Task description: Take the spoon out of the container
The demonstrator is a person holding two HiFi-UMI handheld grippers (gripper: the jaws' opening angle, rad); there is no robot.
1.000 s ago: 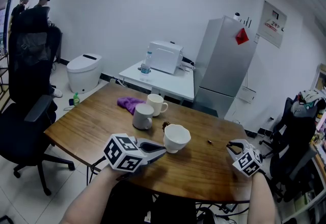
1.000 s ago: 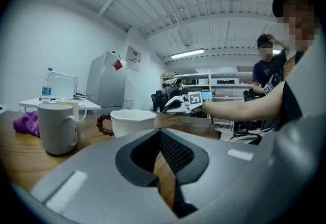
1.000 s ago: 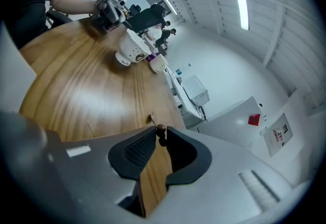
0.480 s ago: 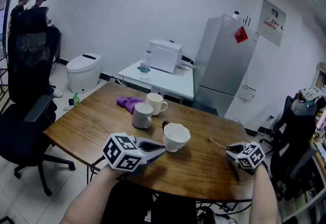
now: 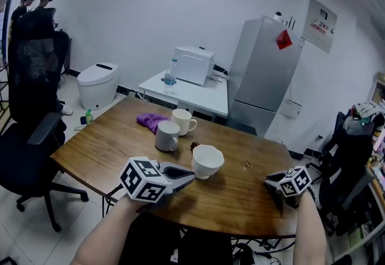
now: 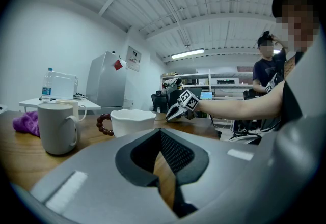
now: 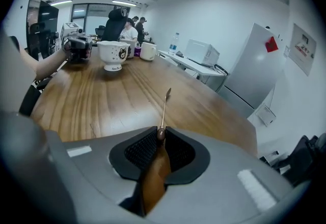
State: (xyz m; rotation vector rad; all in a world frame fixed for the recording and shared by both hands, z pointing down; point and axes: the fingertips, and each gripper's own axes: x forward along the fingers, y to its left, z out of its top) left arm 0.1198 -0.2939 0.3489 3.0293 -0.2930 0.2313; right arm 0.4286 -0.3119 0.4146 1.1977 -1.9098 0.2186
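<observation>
Spoon [image 7: 164, 110] is out of the bowl [image 5: 208, 161] and sits in the right gripper [image 7: 160, 139]. The jaws of this gripper are pressed on the brown end of the handle, with only a thin slit between the pads. The rest of the thin metal stem points straight forward from them, over the table [image 5: 102, 144]. Whether the far tip touches the wood I cannot tell. Seen from the bowl, the spoon and this gripper are at about 3 o'clock, well apart from it, near the right edge of the table.

The bowl is white with a wavy rim and stands upright near the middle of the table. A string of dark red beads [image 6: 104, 124] lies just beside it, at its 11 o'clock in the head view. At about 10 o'clock from the bowl stands a grey mug [image 5: 168, 136], and just behind it a white mug [image 5: 182, 121]. A purple cloth [image 5: 150, 120] lies near the white mug, at its 9 o'clock.

The left gripper [image 6: 157, 140] is at 7 o'clock from the bowl, low over the near edge of the table, its tips pointing toward the bowl. Its jaws are almost together, with only a narrow gap where the wood shows through, and they hold nothing.
</observation>
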